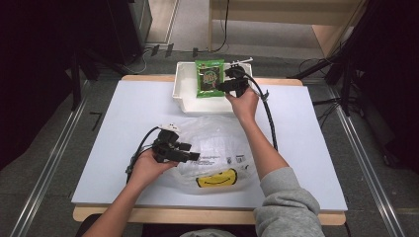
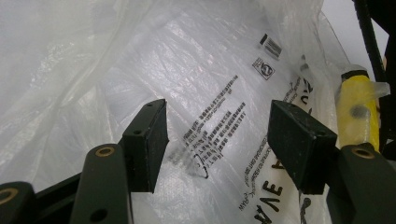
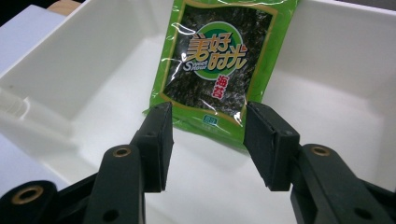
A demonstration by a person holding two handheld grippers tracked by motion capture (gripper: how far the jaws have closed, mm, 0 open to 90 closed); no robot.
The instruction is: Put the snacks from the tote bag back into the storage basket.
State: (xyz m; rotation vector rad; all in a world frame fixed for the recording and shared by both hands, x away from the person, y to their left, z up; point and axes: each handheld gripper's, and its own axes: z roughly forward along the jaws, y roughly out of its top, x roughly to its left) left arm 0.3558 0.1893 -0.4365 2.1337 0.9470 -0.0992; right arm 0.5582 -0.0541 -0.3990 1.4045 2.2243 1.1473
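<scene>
- Across the middle of the scene lies the white table (image 1: 123, 123), its wooden edge showing at the near and far sides.
- On its near half, a crumpled clear plastic bag (image 1: 222, 143) spreads out, with black print and a yellow smiley face (image 1: 217, 178) toward the near edge; in the left gripper view the print runs across the wrinkled film (image 2: 210, 93).
- At the far middle of the table sits a white bin (image 1: 184, 91), open on top.
- Inside the bin, a green seaweed snack packet (image 1: 209, 78) leans against the far wall; in the right gripper view the packet (image 3: 219, 56) stands tilted with its lower edge on the bin floor (image 3: 327, 140).
- The right gripper (image 1: 228, 85) reaches into the bin just right of the packet; its jaws stand well apart in its own view (image 3: 208, 140), the packet's lower edge between the tips, and the pads do not press on it.
- The left gripper (image 1: 195, 157) hovers at the left side of the bag on the near half; its jaws (image 2: 217, 140) are spread wide over the film and hold nothing.
</scene>
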